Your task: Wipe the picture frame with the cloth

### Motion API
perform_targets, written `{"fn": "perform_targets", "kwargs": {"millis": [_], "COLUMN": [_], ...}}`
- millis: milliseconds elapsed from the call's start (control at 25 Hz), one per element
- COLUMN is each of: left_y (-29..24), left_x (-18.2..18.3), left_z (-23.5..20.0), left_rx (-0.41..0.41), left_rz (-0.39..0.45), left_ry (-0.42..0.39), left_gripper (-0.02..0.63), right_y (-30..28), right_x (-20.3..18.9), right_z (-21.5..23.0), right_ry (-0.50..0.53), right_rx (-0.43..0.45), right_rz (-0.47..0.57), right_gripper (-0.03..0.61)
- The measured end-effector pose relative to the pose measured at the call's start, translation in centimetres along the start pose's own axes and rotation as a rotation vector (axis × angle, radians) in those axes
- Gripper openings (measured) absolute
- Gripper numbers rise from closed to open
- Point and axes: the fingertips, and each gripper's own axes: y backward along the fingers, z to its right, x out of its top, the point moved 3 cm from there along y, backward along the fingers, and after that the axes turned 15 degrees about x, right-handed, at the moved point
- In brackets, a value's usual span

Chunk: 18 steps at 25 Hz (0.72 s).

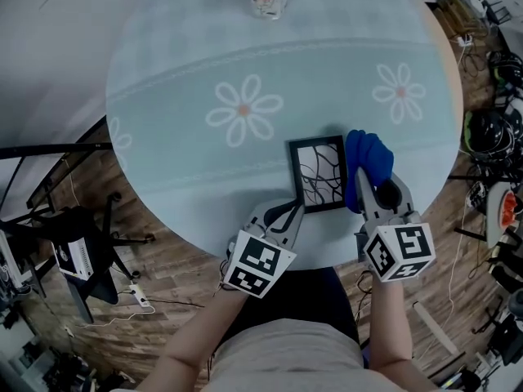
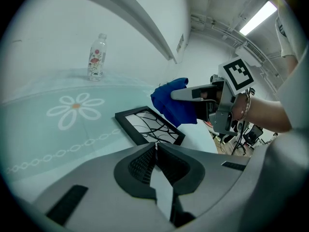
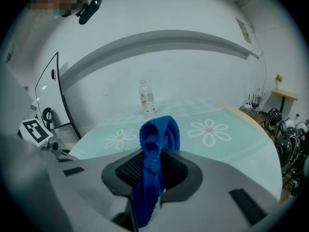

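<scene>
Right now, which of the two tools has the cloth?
The right tool: its jaws are shut on the blue cloth. The left tool is shut on nothing and points at the picture frame.

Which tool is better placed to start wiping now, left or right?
Right. The right tool is shut on the cloth, which sits at the right edge of the picture frame. The left tool is shut and empty, by the frame's near corner.
</scene>
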Motion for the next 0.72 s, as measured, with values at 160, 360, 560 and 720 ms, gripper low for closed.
{"fn": "perform_targets", "kwargs": {"millis": [160,360,560,720], "left_y": [-0.7,-0.9,-0.9,-0.9], "left_x": [-0.6,-0.6,-0.7,-0.7], "left_z": [0.1,0.2,0.3,0.4], "left_rx": [0.012,0.029,0.044,0.056], "left_rz": [-0.015,-0.008,0.002,0.013], "left_ry": [-0.014,-0.023,-0.042,-0.075], "left_gripper": [0.028,0.028,0.028,0.028], "right_y": [-0.7,-1.3,-2.1,-2.8], "right_x": [-0.5,-0.8,-1.3,-1.8], "right_z": [0.4,1.0,1.0,0.8], "right_ry": [0.011,0.016,0.021,0.013], "right_rx": [0.006,0.008,0.020,0.041], "right_rz": [-0.022,-0.041,-0.066,-0.096], "right_gripper": [0.092,0.092,0.092,0.092]}}
